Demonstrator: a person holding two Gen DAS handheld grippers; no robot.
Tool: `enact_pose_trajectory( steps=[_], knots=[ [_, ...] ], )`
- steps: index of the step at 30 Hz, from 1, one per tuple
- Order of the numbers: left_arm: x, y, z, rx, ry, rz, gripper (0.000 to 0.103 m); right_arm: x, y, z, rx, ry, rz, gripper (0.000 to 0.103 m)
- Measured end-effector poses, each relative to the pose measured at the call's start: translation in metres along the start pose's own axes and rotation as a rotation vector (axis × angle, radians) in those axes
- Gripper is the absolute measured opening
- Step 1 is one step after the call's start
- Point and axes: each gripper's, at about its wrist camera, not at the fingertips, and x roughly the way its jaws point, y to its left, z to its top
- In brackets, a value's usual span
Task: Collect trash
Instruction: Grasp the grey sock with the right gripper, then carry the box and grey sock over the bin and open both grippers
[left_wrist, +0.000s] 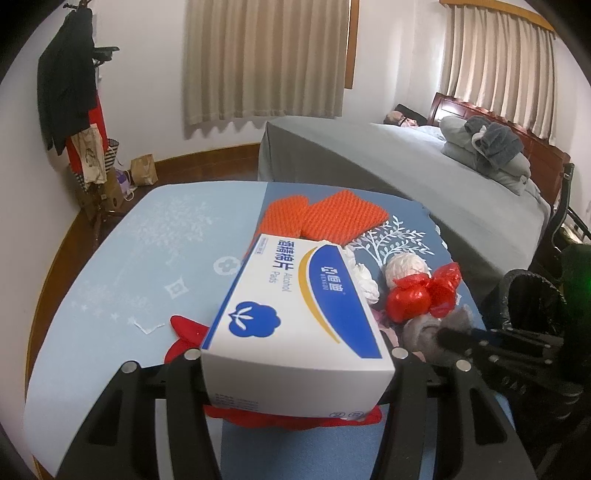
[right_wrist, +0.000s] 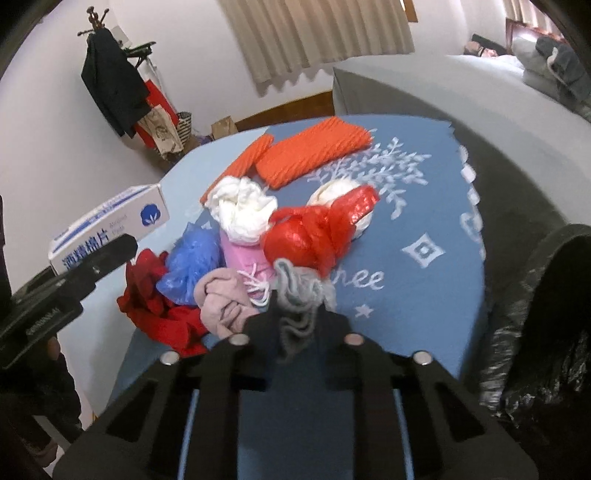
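Two tongs grip: left tongs (left_wrist: 295, 354) clamp the white box (left_wrist: 295, 306), right tongs (right_wrist: 295, 314) pinch grey cloth (right_wrist: 299, 295).

A white and blue box of alcohol pads (left_wrist: 295, 306) is held above the table, tilted, left of the red plastic bag (right_wrist: 314, 236). The red bag is knotted and lies in the middle of the pile. Behind it lies a white crumpled bag (right_wrist: 243, 210); just left, a blue bag (right_wrist: 192, 266); in front, a grey cloth (right_wrist: 299, 306), lifted.
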Motion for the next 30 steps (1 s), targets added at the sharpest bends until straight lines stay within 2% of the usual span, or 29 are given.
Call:
enact_pose_trajectory(
  steps=[5,12,21,30],
  knots=[
    [-0.008,-0.01,0.003,0.013,-0.023,-0.021,0.054,-0.028,-0.001,0.002,-0.001,-0.045,0.008,0.014],
    [-0.028,-0.038,0.01,0.048,-0.071,-0.082,0.054,-0.089,-0.002,0.003,-0.006,-0.146,-0.006,0.014],
    [-0.045,-0.094,0.017,0.119,-0.114,-0.2,0.054,-0.157,-0.037,-0.007,0.062,-0.257,-0.103,0.014],
    [-0.046,-0.158,0.016,0.196,-0.107,-0.318,0.054,-0.192,-0.087,-0.035,0.143,-0.287,-0.232,0.015]
  ],
)
